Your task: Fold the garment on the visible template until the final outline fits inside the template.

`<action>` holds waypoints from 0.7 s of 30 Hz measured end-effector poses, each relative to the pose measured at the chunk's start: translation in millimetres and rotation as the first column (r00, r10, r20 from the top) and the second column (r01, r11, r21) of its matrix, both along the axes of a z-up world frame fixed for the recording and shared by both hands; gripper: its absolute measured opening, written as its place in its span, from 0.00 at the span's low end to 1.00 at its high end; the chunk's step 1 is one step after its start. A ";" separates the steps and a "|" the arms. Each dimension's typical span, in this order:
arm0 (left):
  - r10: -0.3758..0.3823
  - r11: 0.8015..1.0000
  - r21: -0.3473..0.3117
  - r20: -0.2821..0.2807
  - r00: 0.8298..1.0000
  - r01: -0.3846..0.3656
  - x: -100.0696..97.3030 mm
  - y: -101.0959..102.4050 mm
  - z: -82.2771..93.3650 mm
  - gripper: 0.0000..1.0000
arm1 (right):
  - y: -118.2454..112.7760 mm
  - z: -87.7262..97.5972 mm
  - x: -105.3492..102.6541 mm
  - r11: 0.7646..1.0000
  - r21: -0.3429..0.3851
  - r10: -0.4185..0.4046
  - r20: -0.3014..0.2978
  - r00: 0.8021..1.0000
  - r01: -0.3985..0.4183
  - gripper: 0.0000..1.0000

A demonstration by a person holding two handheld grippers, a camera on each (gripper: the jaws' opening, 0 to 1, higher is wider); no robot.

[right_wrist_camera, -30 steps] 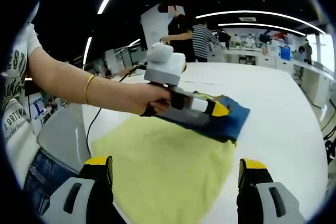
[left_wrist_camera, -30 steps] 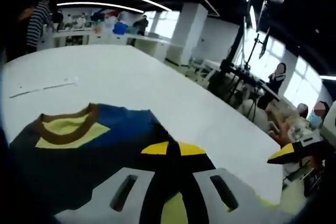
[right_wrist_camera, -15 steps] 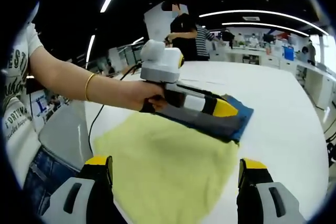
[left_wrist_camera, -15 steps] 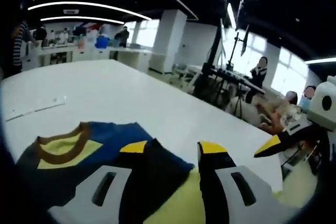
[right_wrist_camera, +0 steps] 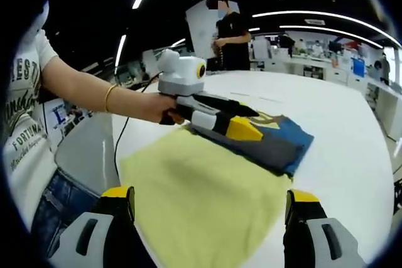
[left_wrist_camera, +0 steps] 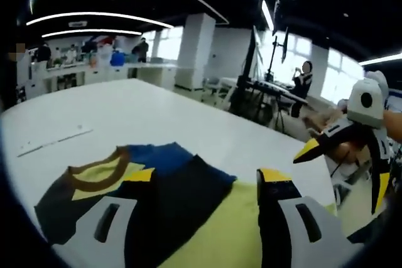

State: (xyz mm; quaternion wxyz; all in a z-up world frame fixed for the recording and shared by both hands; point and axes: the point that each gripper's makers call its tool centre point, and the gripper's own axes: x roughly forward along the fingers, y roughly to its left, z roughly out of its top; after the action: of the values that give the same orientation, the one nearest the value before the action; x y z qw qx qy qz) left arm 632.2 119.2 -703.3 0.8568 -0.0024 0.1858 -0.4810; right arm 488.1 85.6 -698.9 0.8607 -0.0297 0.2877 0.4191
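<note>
A folded dark blue and grey garment [left_wrist_camera: 182, 183] with a brown collar [left_wrist_camera: 94, 177] lies on the far end of the yellow template [right_wrist_camera: 201, 192]. In the right gripper view the garment [right_wrist_camera: 282, 145] sits at the template's far right corner. My left gripper [left_wrist_camera: 207, 180] is open, jaws wide apart above the garment, nothing between them. A person's hand holds the left gripper [right_wrist_camera: 251, 122] just over the garment's near edge. My right gripper [right_wrist_camera: 210, 198] is open at the template's near edge, well away from the garment. The right gripper [left_wrist_camera: 308, 152] also shows at the right of the left gripper view.
The white table [left_wrist_camera: 125, 105] runs far beyond the garment, with a thin strip [left_wrist_camera: 53, 142] lying on it. A person [right_wrist_camera: 229, 36] stands at the far end. Desks, stands and seated people lie past the table's right edge [left_wrist_camera: 301, 86].
The left gripper's jaws, shut on the garment's edge a second ago, have spread open and let it go. The right gripper has stayed open in place.
</note>
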 end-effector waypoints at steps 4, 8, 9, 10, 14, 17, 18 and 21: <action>0.001 1.000 0.002 -0.014 1.000 -0.001 -6.0 13.7 -1.1 0.69 | 5.1 -1.4 -0.8 0.999 -0.022 0.043 -0.007 0.999 -0.043 0.99; -0.015 1.000 0.000 0.003 1.000 0.015 -16.8 24.2 3.1 0.76 | 7.8 -0.7 -2.9 0.997 -0.040 0.071 -0.009 0.997 -0.071 0.99; -0.021 1.000 0.004 0.005 1.000 0.021 -19.6 26.0 3.6 0.78 | 8.3 -0.3 -3.1 0.997 -0.038 0.074 -0.011 0.997 -0.074 0.99; -0.025 1.000 0.011 0.008 1.000 0.025 -22.6 29.7 3.6 0.80 | 8.7 0.1 -3.8 0.996 -0.036 0.077 -0.013 0.997 -0.077 0.99; -0.033 0.999 0.009 0.009 0.999 0.033 -34.7 42.7 5.1 0.87 | 11.5 0.0 -7.5 0.994 -0.047 0.097 -0.020 0.995 -0.098 0.99; -0.045 0.998 0.037 0.020 0.999 0.044 -43.9 54.6 1.8 0.91 | 12.8 -0.8 -12.0 0.991 -0.059 0.119 -0.029 0.992 -0.120 0.99; -0.045 0.998 0.044 0.015 0.999 0.044 -46.2 59.2 0.0 0.91 | 12.9 -1.0 -13.4 0.990 -0.063 0.126 -0.033 0.992 -0.128 0.99; -0.033 0.998 0.049 0.005 0.999 0.033 -54.5 78.3 -2.8 0.94 | 13.2 -2.4 -17.2 0.987 -0.076 0.140 -0.047 0.989 -0.143 0.99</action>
State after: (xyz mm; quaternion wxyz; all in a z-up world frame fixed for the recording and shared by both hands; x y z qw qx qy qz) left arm 577.6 197.5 -706.1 0.8492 0.0229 0.1948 -0.4903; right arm 470.8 98.8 -701.3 0.8208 -0.0754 0.3190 0.4679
